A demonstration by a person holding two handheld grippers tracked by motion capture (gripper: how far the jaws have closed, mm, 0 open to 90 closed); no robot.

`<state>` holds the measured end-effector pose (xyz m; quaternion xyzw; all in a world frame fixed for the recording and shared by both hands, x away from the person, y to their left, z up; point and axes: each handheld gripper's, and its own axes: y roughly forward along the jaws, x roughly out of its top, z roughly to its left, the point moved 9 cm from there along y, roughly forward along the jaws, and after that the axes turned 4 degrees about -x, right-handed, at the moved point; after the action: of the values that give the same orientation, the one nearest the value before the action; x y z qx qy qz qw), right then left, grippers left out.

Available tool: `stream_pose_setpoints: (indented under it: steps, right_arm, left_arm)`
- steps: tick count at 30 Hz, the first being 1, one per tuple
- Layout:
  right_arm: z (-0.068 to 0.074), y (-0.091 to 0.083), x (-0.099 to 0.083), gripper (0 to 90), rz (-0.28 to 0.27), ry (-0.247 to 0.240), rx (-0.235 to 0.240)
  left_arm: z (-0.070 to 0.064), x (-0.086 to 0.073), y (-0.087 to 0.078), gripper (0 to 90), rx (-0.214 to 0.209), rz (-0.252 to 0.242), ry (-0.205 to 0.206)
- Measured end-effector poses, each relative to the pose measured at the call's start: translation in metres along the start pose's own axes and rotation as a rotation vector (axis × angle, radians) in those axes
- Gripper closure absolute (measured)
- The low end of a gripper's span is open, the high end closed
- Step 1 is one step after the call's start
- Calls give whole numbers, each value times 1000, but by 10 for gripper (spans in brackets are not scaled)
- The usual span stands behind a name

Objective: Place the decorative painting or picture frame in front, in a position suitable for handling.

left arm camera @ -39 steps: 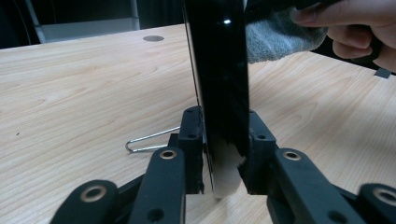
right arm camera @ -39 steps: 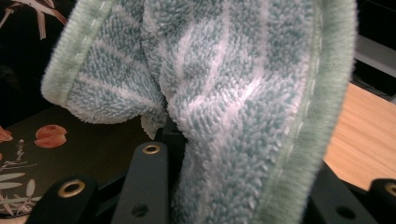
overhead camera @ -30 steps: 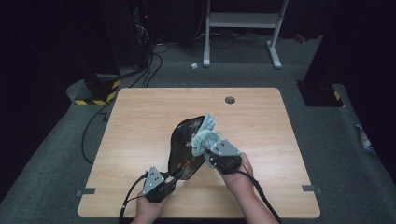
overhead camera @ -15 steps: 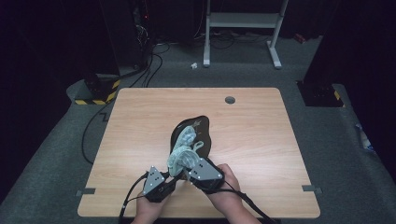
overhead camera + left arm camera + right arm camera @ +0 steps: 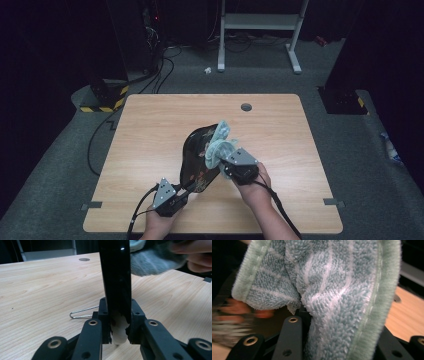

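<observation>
While left jaws clamp one black tray [image 5: 197, 155], right jaws pinch one towel [image 5: 218, 145].

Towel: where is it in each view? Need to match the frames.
High view: towel at table centre, against the black plate, ahead of the right gripper.
Left gripper view: top right, grey and blurred.
Right gripper view: across most of the frame.
Shared landmark: the table's grommet hole.

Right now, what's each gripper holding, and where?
Left gripper clamps the black tray by its near edge. Right gripper pinches the teal towel at a bunched fold.
</observation>
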<state>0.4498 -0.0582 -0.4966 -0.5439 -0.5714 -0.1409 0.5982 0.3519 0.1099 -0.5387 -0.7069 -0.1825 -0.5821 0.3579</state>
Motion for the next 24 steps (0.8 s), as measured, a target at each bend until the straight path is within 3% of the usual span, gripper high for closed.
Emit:
stream_pose_setpoints:
  steps: [4,6,8,13,16,17,18,21,24]
  right_arm:
    - [-14,9,-7,659,31,27,-29]
    - [-14,10,-8,659,35,31,-32]
    - [-6,6,-6,659,23,12,-24]
    - [31,-15,2,659,-39,-68,21]
    - [57,-30,10,659,-79,-122,52]
    - [73,-39,15,658,-103,-150,77]
    - [73,-39,15,658,-103,-150,77]
    - [97,-53,21,659,-133,-190,122]
    - [105,-56,22,659,-136,-203,141]
  left_arm:
    - [0,0,0,767,-2,0,0]
    - [0,0,0,767,0,5,4]
    - [0,0,0,766,2,3,3]
    - [0,0,0,766,9,7,14]
    - [0,0,0,766,9,8,12]
    - [0,0,0,766,10,8,12]
    - [0,0,0,766,10,8,13]
    - [0,0,0,767,7,7,6]
    - [0,0,0,767,6,7,1]
